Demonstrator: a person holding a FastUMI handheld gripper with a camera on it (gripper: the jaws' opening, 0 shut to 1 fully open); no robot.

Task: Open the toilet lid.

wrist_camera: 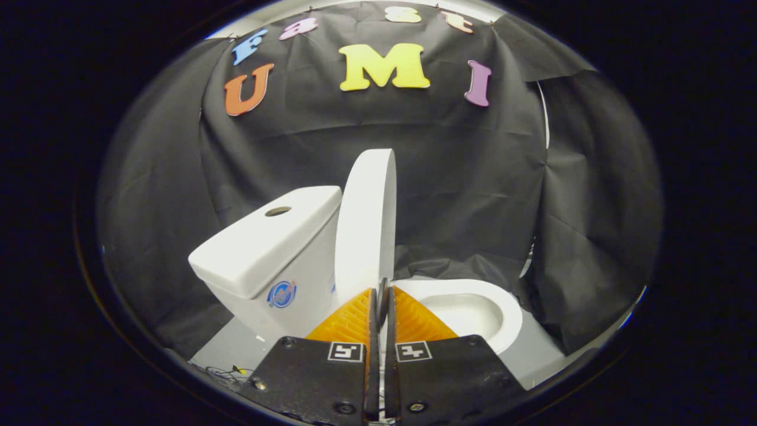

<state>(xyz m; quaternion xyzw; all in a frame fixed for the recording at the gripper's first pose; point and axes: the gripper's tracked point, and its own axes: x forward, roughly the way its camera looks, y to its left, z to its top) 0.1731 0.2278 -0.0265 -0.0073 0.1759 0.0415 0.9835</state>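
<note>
The white oval plastic toilet lid stands upright, its long axis running top to bottom, leaning back toward the white ceramic cistern that sits beside it on the far side from the bowl. The lid rises straight ahead of the gripper, starting just beyond the fingertips, with its lower edge meeting the toilet right where the tips point. The fingers are clenched together with hardly a slit between them and nothing held; whether their tips touch the lid's base I cannot tell.

On the other side of the lid, the white ceramic bowl with its seat ring lies open and uncovered, so by my reading the lid is already raised and the task looks all but done. Any coming move would be a retreat straight back along the fingers' own line, away from the lid.

The toilet stands on a pale grey floor; black cloth wall hangs close behind and around the sides, leaving little room beyond the cistern.
</note>
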